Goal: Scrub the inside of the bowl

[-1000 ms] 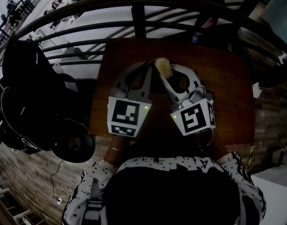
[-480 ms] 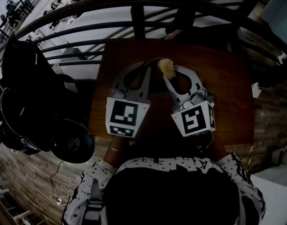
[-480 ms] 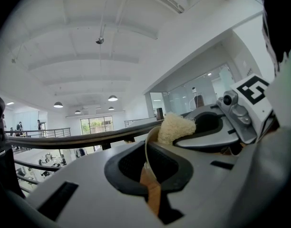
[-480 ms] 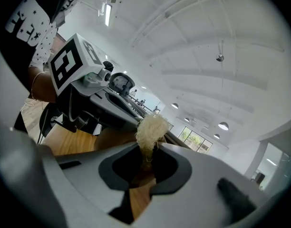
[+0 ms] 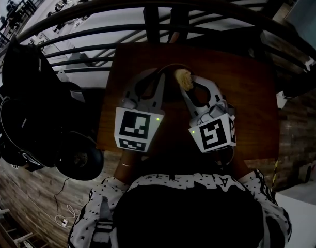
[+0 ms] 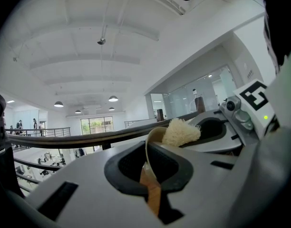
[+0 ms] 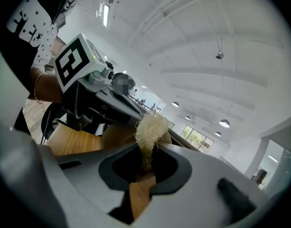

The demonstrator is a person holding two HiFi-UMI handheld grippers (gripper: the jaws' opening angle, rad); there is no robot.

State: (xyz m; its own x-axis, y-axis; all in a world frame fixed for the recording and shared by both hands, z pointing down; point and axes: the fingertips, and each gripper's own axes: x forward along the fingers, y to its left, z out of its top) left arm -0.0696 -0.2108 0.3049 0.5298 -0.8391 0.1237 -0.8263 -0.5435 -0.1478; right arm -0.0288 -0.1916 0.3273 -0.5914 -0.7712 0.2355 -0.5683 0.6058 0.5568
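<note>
Near the far edge of the dark wooden table (image 5: 251,97), the left gripper (image 6: 149,152) pinches the rim of the tan round bowl (image 7: 114,136). The right gripper (image 7: 145,152) clamps a pale fibrous scrubber (image 5: 184,79), barely shifted inside the bowl, so scrubbing probably continues in small strokes.

I had the head camera looking steeply down from above the person onto the desk (image 5: 251,92). The other two rode close behind the jaws of the left gripper (image 6: 150,189) and right gripper (image 7: 143,182), facing nearly level toward the desk's far edge, each catching the other gripper alongside. All three views shared the scrubber (image 6: 181,133) at the bowl (image 6: 147,151) rim.
</note>
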